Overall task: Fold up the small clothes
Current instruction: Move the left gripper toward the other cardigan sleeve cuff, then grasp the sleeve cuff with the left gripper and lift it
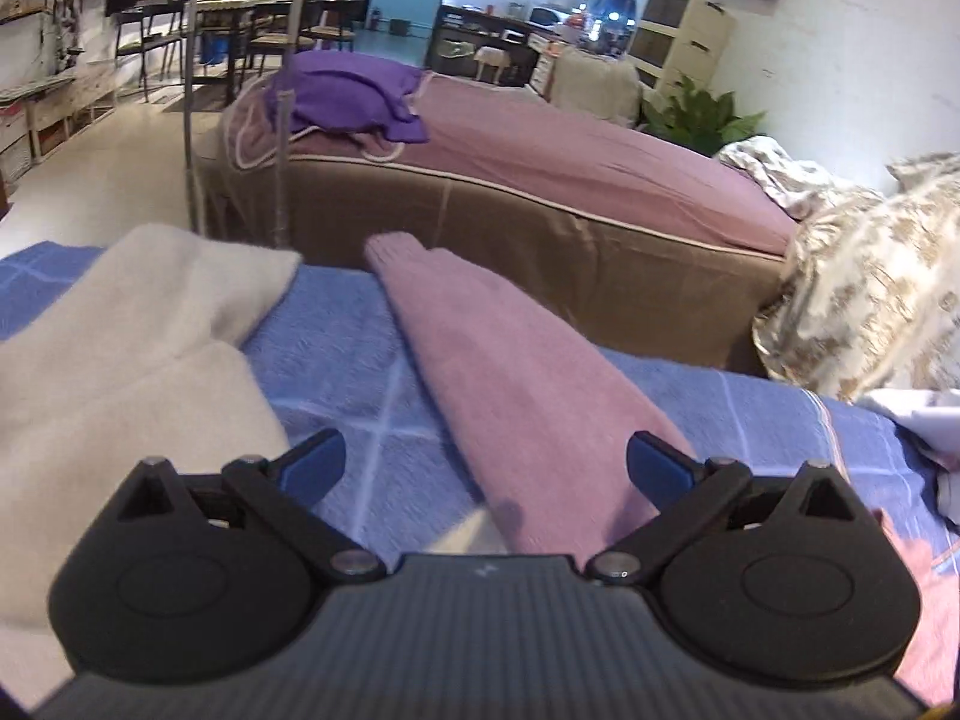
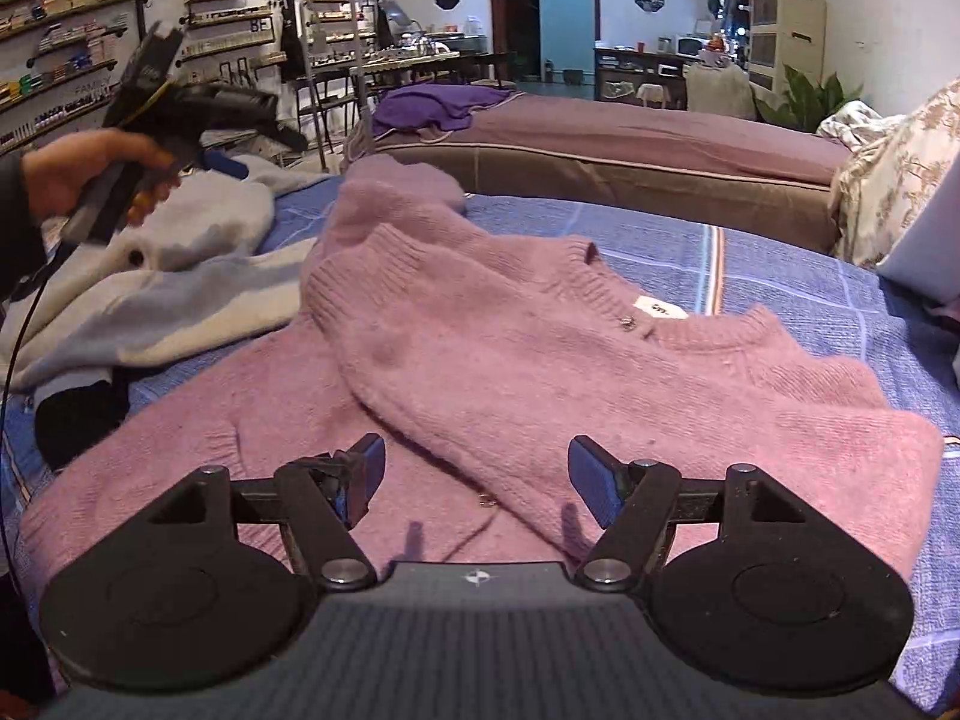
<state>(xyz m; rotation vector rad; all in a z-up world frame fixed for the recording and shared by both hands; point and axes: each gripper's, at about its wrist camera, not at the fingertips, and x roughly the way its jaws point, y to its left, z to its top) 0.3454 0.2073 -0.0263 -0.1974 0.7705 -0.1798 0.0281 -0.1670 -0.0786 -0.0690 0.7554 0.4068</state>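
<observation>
A pink knit cardigan point(image 2: 540, 360) lies on the blue checked blanket point(image 2: 780, 264), its right sleeve folded across the chest. Its other sleeve point(image 1: 510, 384) stretches out straight in the left wrist view. My right gripper point(image 2: 477, 471) is open and empty, just above the cardigan's lower front. My left gripper point(image 1: 486, 468) is open and empty, over the base of the outstretched sleeve. It also shows in the right wrist view point(image 2: 222, 162), held in a hand above a white and light-blue garment point(image 2: 180, 276).
The white garment point(image 1: 120, 348) lies left of the pink sleeve. A black item point(image 2: 78, 414) lies at the blanket's left edge. A mauve bed point(image 1: 570, 156) with a purple cloth point(image 1: 354, 90) stands beyond. Patterned bedding point(image 1: 870, 288) lies to the right.
</observation>
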